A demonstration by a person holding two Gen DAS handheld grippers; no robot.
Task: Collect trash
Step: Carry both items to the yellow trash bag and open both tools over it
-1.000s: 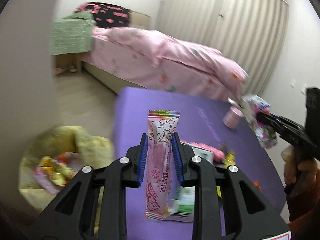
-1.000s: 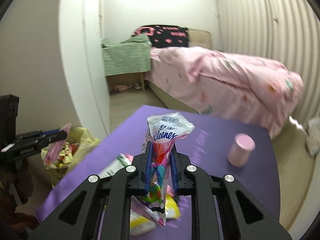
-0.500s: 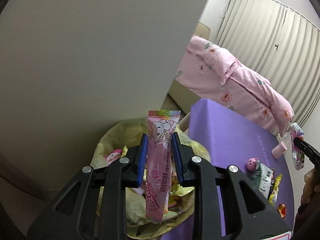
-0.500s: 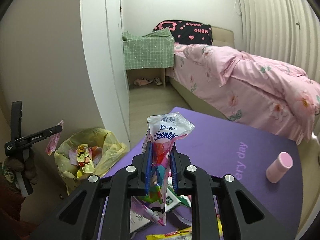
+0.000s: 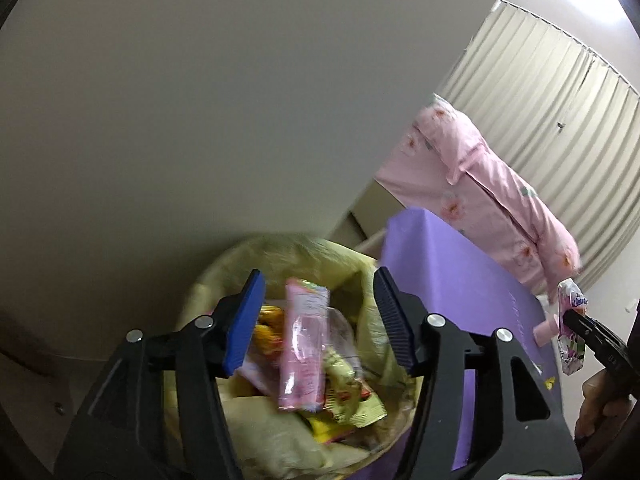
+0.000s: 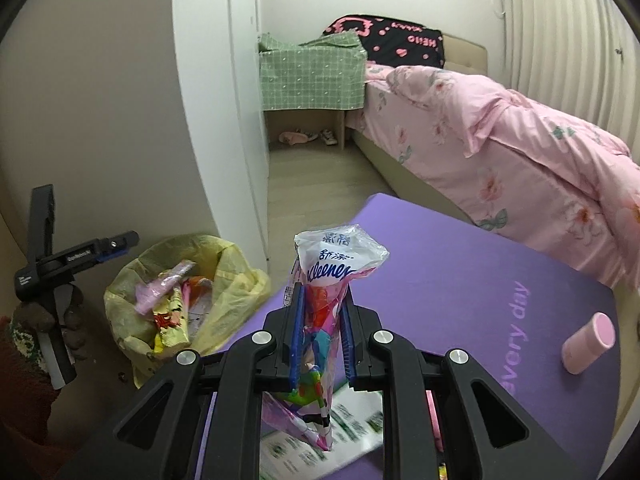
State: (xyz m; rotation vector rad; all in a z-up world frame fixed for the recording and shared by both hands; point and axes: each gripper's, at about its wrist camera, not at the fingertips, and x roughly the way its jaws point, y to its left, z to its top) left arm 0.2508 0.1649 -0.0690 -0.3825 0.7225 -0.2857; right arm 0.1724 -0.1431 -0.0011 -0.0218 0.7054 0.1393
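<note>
Dropping into the yellow trash bag [image 5: 280, 432]: left gripper [image 5: 318, 320] sits right above the bag mouth, fingers spread wide, gripping nothing. Pink candy wrapper [image 5: 303, 344] lies between the fingers in that view, blurred, on or just over the pile of wrappers inside the bag; can't tell if it has fully landed. Right gripper [image 6: 321, 332] is over the purple surface [image 6: 460, 280], fingers narrow and pinched on the Kleenex tissue pack wrapper [image 6: 334, 276], which stands upright out of the fingers. For the right-hand drop: centre over the bag opening before releasing, since the bag rim is floppy and sits on the floor just beside the surface edge, so a release near the rim likely misses. Get low, open fully, let the light film fall clear of the pads. More litter shows on the surface under the right gripper, plus a pink cylinder [image 6: 588, 342] lying near the far edge.
</note>
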